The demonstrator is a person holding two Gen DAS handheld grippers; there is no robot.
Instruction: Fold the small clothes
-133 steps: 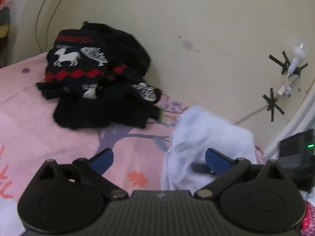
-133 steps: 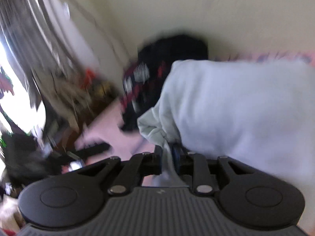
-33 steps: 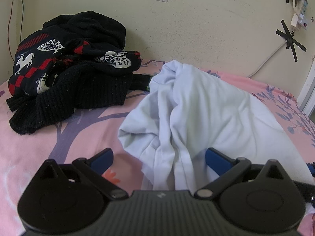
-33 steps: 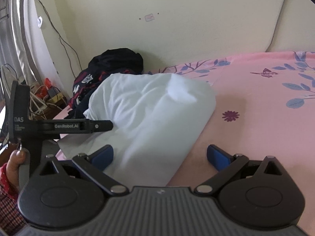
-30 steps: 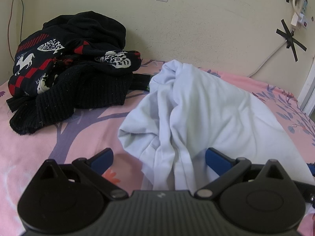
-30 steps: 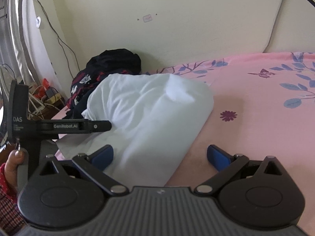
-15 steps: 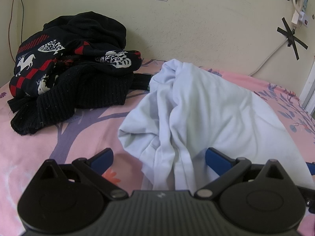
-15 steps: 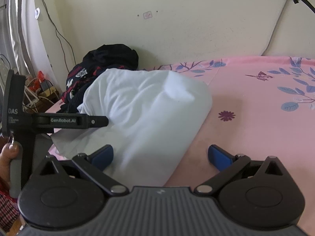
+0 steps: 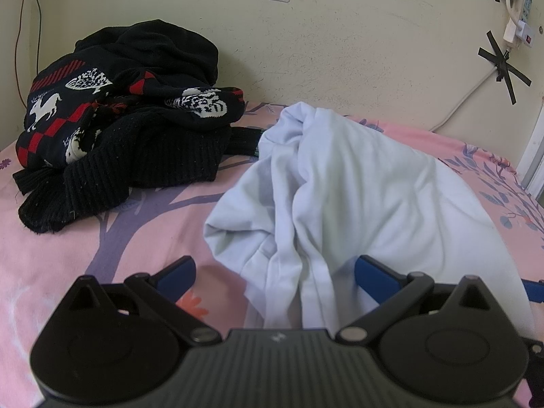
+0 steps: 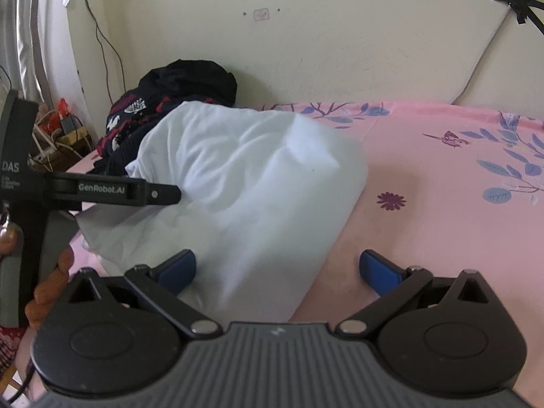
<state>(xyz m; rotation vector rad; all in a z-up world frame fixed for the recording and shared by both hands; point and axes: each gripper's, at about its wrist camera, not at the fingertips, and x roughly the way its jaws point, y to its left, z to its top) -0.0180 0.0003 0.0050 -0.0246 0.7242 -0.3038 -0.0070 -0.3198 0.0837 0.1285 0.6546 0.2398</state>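
Note:
A crumpled white garment lies in a heap on the pink floral bedsheet. My left gripper stands open at the garment's near edge, with bunched folds lying between its blue fingertips. In the right wrist view the same white garment fills the middle. My right gripper is open too, its left fingertip against the cloth and its right one over bare sheet. The left gripper's black body shows at the left there, held by a hand.
A pile of black knitwear with red and white deer patterns sits at the back left by the cream wall. Cables and a power strip hang on the wall at right. Pink sheet stretches to the right of the garment.
Earlier my right gripper was shut on the white garment and carrying it; now the garment rests on the bed and both grippers are open. Over the last second only slight camera drift.

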